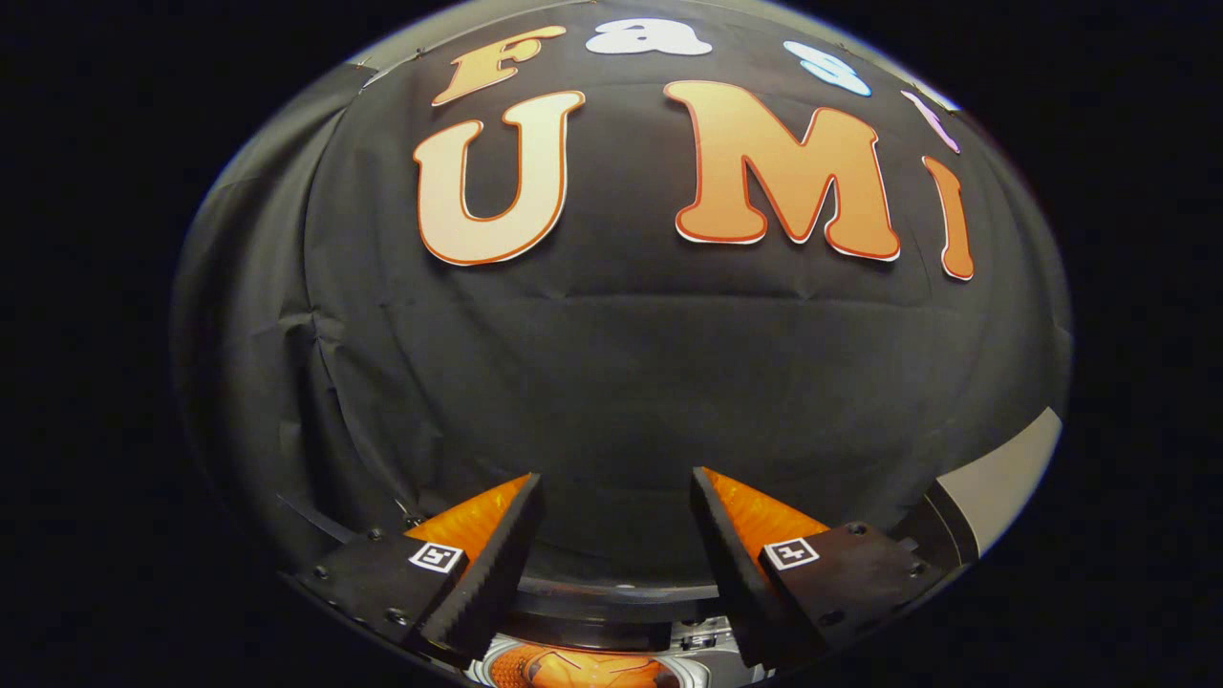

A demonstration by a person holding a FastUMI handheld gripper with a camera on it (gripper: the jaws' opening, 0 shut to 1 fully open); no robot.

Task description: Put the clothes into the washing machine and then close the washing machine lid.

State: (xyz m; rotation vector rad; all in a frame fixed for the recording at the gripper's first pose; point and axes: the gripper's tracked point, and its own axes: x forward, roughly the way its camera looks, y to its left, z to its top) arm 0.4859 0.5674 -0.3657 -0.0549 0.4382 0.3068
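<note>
Below the tongs' tips, an orange garment [583,669] lies inside the round washing machine drum [497,669], under the machine's dark rim [611,592]. The tongs [616,497] are spread apart, holding nothing, raised toward the black cloth wall [611,382]. A pale panel [1013,468] edges the wall at right.

**Colours at the booth wall**

The booth wall [621,382] was black cloth, creased in places, with a pale grey panel [1013,468] at its lower right edge. The tool [616,497] held its fingers apart with nothing between them; each finger mount carried a small white square tag [791,552] printed with a black pattern. Below and between the fingers lay something orange [583,669] inside a silvery grey rim [697,659], what it was unclear.
</note>
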